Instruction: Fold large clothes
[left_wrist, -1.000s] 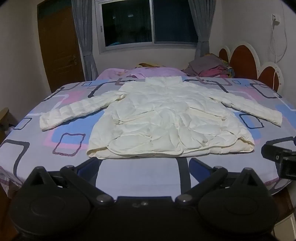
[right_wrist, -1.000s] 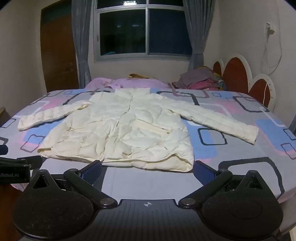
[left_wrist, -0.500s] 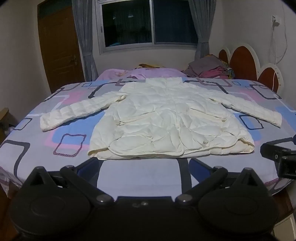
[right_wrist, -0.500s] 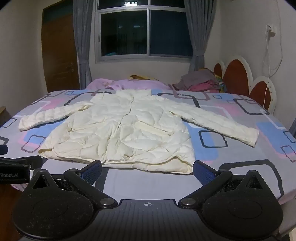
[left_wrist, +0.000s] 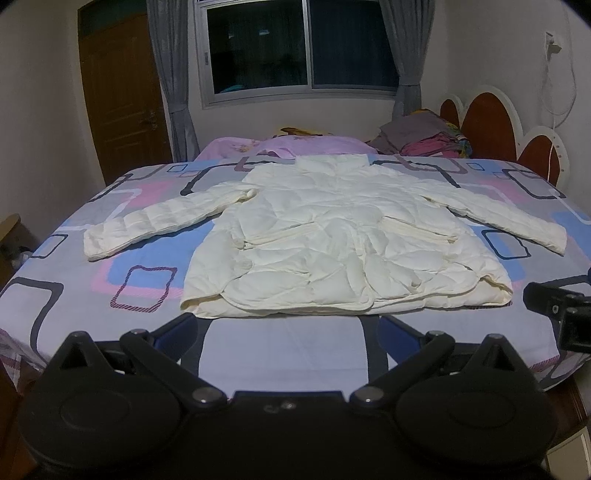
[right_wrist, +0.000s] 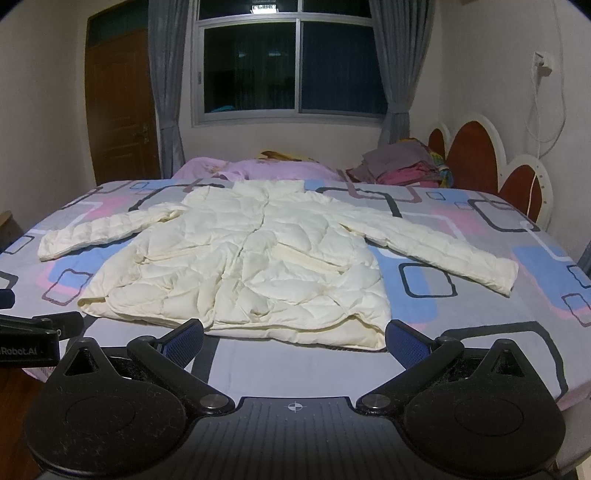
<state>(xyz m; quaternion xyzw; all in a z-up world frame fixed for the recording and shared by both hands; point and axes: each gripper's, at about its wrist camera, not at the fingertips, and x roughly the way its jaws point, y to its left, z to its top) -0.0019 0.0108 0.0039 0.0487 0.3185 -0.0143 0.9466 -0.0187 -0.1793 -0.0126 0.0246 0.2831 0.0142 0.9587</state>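
Note:
A cream quilted puffer jacket (left_wrist: 340, 240) (right_wrist: 251, 258) lies flat on the bed, front up, collar toward the window, both sleeves spread out to the sides. Its hem faces me near the bed's front edge. My left gripper (left_wrist: 286, 330) is open, held just short of the hem's middle, touching nothing. My right gripper (right_wrist: 295, 338) is open too, its blue-padded fingertips (right_wrist: 404, 341) framing the hem's right half from a little above. Each gripper shows at the edge of the other's view.
The bed (left_wrist: 110, 273) carries a grey, pink and blue patterned sheet. A pile of folded clothes (left_wrist: 424, 138) and pink pillows (right_wrist: 258, 168) sit at the far side. A scalloped headboard (right_wrist: 476, 155) stands on the right, a wooden door (left_wrist: 122, 92) at the left.
Both grippers have risen and tilted slightly, so the jacket sits a bit lower in each view. Nothing was grasped and the jacket has not moved.

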